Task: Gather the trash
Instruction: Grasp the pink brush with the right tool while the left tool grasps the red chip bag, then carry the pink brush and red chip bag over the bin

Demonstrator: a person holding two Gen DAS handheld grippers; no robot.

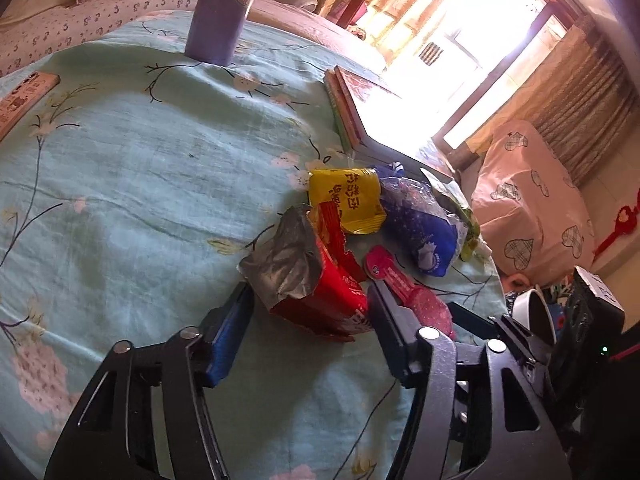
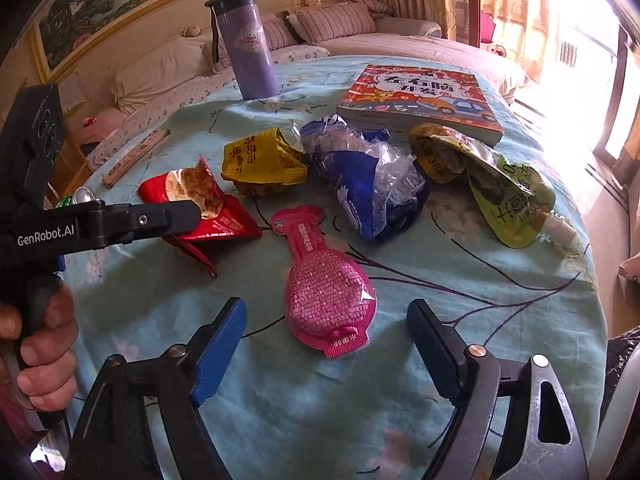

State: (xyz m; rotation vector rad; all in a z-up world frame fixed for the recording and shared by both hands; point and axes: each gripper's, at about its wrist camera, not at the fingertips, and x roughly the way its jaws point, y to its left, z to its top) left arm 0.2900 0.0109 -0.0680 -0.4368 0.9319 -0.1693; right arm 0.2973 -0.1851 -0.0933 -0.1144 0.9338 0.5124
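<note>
A torn red wrapper (image 1: 328,296) with a silver lining lies on the floral tablecloth (image 1: 140,184). It sits between the jaws of my left gripper (image 1: 311,287), whose pads stand close to its sides without clearly pressing, so the gripper is open. In the right wrist view that left gripper (image 2: 176,216) reaches across the red wrapper (image 2: 224,220). My right gripper (image 2: 326,305) is open, astride a pink pouch (image 2: 328,296) that lies flat and touches neither pad. Beyond lie a yellow wrapper (image 2: 260,164), a crumpled blue bag (image 2: 368,184) and a green spout pouch (image 2: 504,196).
A purple flask (image 2: 250,48) stands at the table's far side, with a picture book (image 2: 420,96) to its right. A flat wooden box (image 2: 136,152) lies at the left edge. A hand (image 2: 40,340) holds the left gripper's handle. A white-rimmed container (image 1: 536,308) sits past the table's near-right edge.
</note>
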